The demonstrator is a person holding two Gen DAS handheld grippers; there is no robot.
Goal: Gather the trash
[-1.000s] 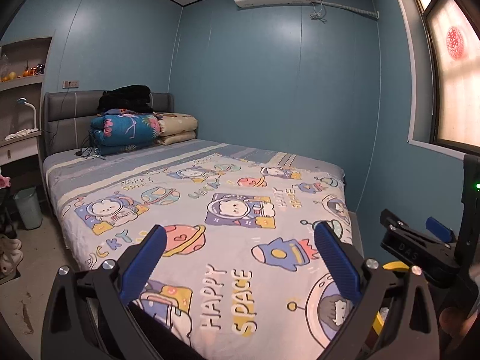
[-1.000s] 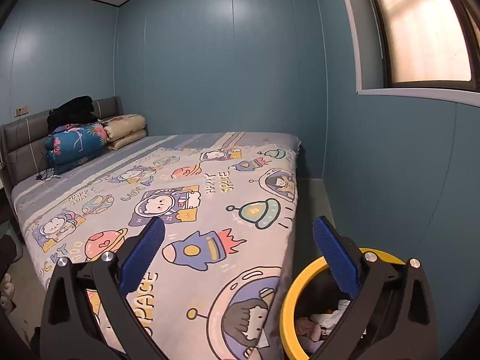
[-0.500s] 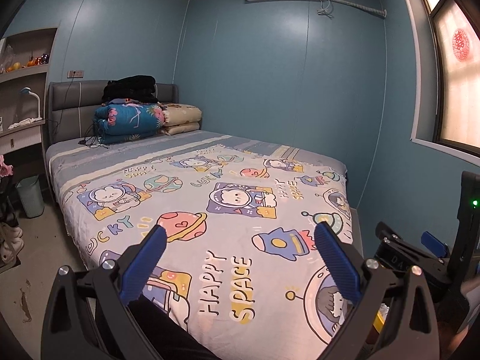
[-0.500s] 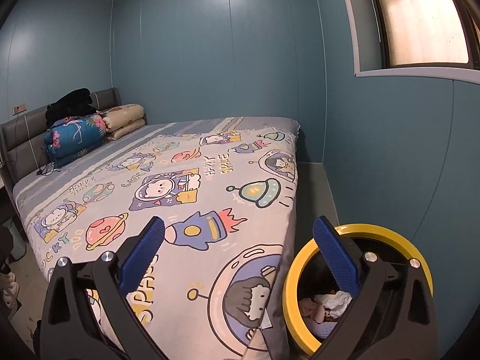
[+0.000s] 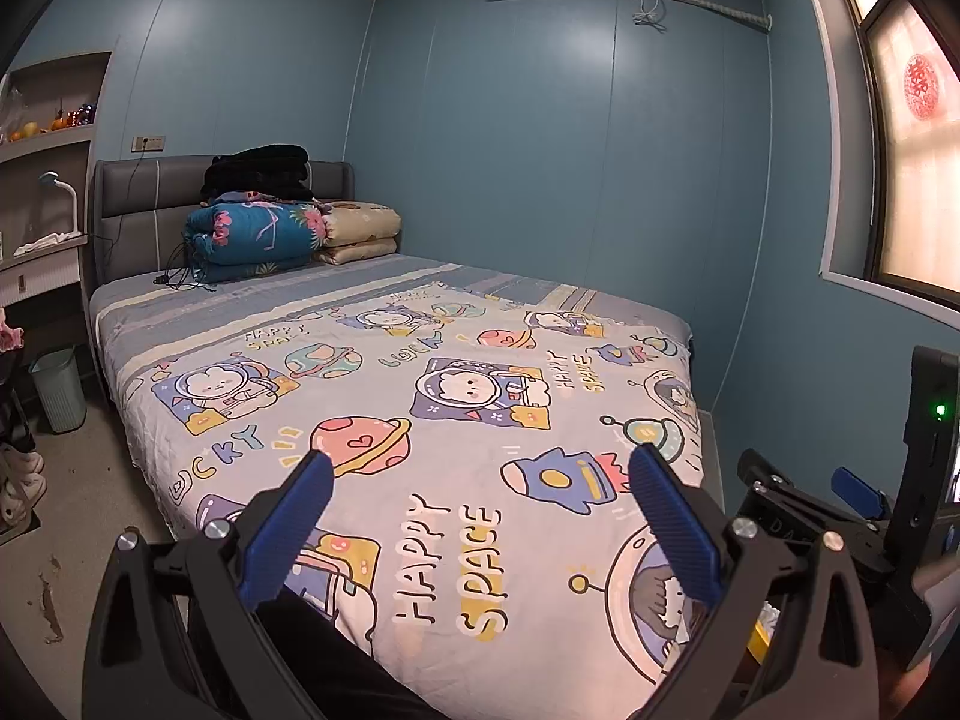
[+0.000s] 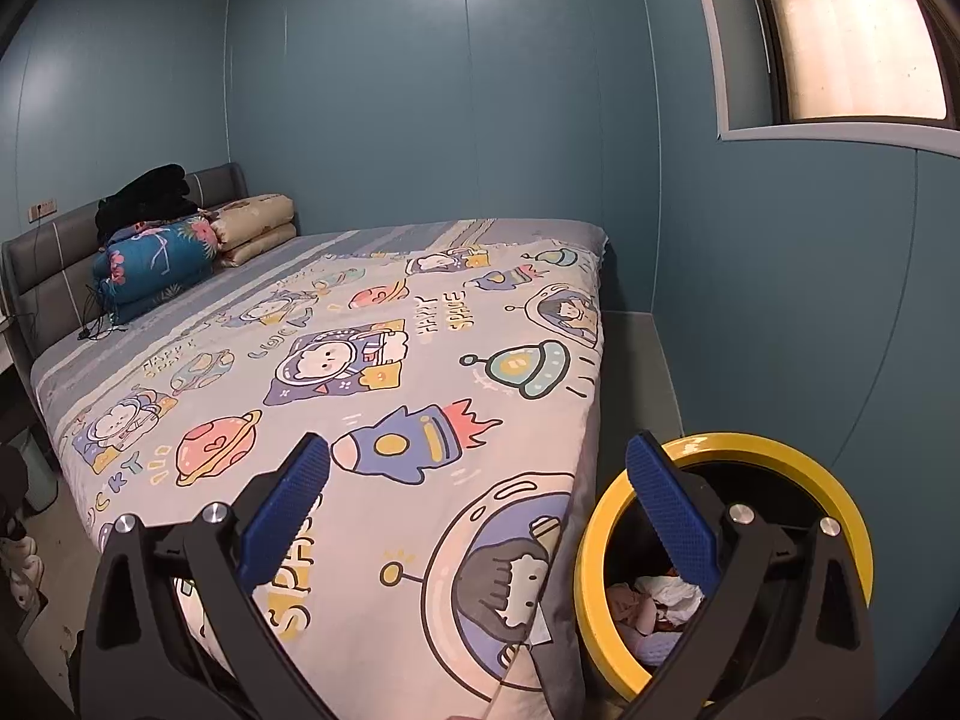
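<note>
A bin with a yellow rim (image 6: 780,456) stands on the floor by the bed's near right corner; crumpled white and pink trash (image 6: 660,600) lies inside. My right gripper (image 6: 477,501) is open and empty, above the bed's corner, its right finger over the bin's rim. My left gripper (image 5: 480,519) is open and empty above the foot of the bed (image 5: 420,396), which has a cartoon space sheet. The right gripper's body (image 5: 840,516) shows at the left view's right edge. I see no loose trash on the bed.
Folded blankets and a black garment (image 5: 264,222) lie at the grey headboard. A small green bin (image 5: 57,387) and shoes (image 5: 21,480) stand on the floor left of the bed. Shelves (image 5: 42,180) are on the left wall. A narrow floor strip (image 6: 636,360) runs between bed and right wall.
Both grippers have risen and tilted down a little; the yellow-rimmed bin shows more fully in the right wrist view. Both stay open and empty.
</note>
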